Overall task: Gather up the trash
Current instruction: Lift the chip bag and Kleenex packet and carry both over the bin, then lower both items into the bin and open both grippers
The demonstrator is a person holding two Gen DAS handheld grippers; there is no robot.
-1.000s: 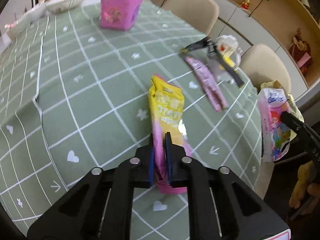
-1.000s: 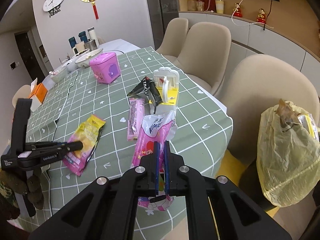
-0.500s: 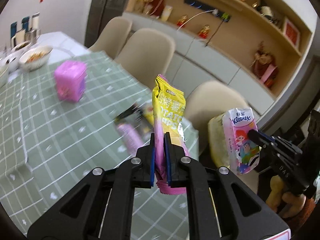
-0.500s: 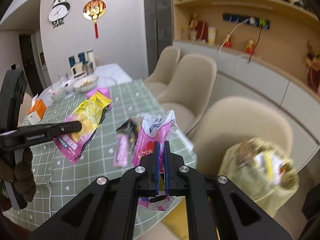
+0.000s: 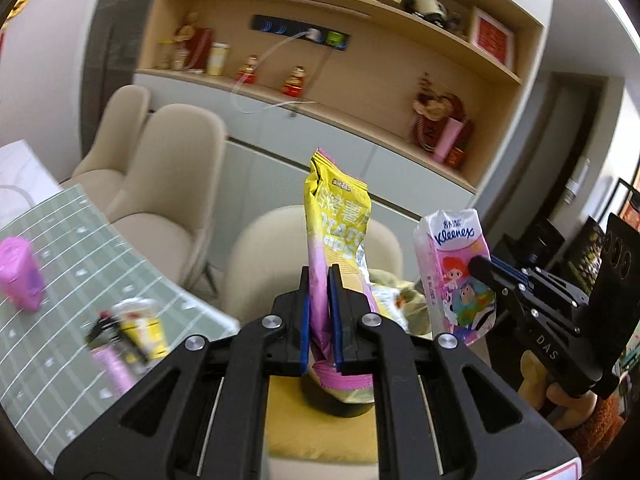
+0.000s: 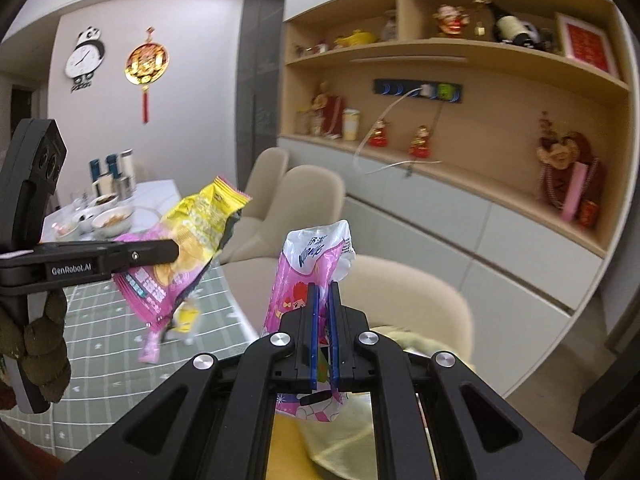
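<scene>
The left gripper is squeezed tight on a yellow and pink crinkly chip bag, its fingers pinching the bag's lower half so it stands up in the air. The right gripper is closed tight on a pink and white soft tissue pack, also held up in the air. Both are past the edge of the green checked worktop, above a beige padded chair. A crumpled yellow plastic bag sits on the chair just below them. More wrappers lie near the worktop's edge.
</scene>
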